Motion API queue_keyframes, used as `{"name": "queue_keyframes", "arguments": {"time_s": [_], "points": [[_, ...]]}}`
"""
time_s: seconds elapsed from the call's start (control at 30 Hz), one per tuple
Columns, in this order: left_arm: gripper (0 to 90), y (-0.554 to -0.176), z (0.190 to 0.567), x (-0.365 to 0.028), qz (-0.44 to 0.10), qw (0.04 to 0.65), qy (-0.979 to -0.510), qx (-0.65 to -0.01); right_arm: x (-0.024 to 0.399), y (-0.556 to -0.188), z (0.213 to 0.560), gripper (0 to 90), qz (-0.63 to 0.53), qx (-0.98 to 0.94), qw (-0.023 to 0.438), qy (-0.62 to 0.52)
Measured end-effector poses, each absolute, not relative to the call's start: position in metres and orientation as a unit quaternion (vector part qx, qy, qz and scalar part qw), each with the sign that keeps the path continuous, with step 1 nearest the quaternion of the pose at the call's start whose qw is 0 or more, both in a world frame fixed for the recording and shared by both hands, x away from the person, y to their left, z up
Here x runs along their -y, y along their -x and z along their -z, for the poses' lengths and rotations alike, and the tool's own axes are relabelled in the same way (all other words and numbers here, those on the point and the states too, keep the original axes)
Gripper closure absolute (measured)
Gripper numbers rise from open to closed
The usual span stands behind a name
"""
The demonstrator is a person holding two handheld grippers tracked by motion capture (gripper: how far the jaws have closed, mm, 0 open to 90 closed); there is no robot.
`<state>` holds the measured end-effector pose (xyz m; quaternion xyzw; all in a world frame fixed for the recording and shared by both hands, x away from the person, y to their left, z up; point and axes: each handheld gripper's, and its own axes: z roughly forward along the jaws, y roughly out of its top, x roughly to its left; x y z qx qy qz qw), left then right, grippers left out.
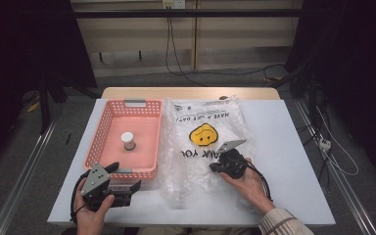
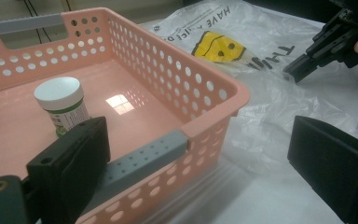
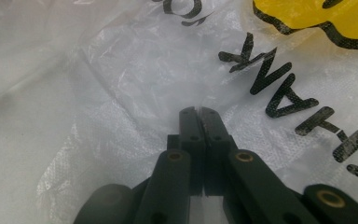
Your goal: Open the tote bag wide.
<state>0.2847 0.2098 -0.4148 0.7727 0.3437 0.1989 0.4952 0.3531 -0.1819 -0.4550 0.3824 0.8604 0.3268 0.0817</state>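
A clear plastic bag (image 1: 200,147) with a yellow smiley face and black lettering lies flat on the table, right of a pink perforated basket (image 1: 98,142). A small white-capped bottle (image 1: 127,140) stands inside the basket. My right gripper (image 1: 213,167) rests low on the bag's near half. In the right gripper view its jaws (image 3: 199,112) are pressed together, with a thin fold of the bag's film (image 3: 121,93) pinched at their tips. My left gripper (image 1: 125,176) is open at the basket's near right corner. In the left gripper view that corner and the grey handle (image 2: 144,158) lie between its jaws.
The white table (image 1: 284,161) has bare surface to the right of the bag and along the near edge. The basket has grey handles on its far and near rims. Cables trail on the floor beyond the table.
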Motion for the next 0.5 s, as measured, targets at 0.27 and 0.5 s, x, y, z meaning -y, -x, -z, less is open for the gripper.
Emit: {"name": "queue_keyframes", "arguments": {"time_s": [0.27, 0.5], "points": [[5.5, -0.284, 0.415, -0.210, -0.199, 0.497, -0.771, -0.344, 0.186, -0.350, 0.445, 90.0, -0.361, -0.844, 0.081, -0.389], [5.5, -0.284, 0.415, -0.210, -0.199, 0.498, -0.770, -0.346, 0.190, -0.349, 0.437, 90.0, -0.383, -0.834, 0.085, -0.388]]}}
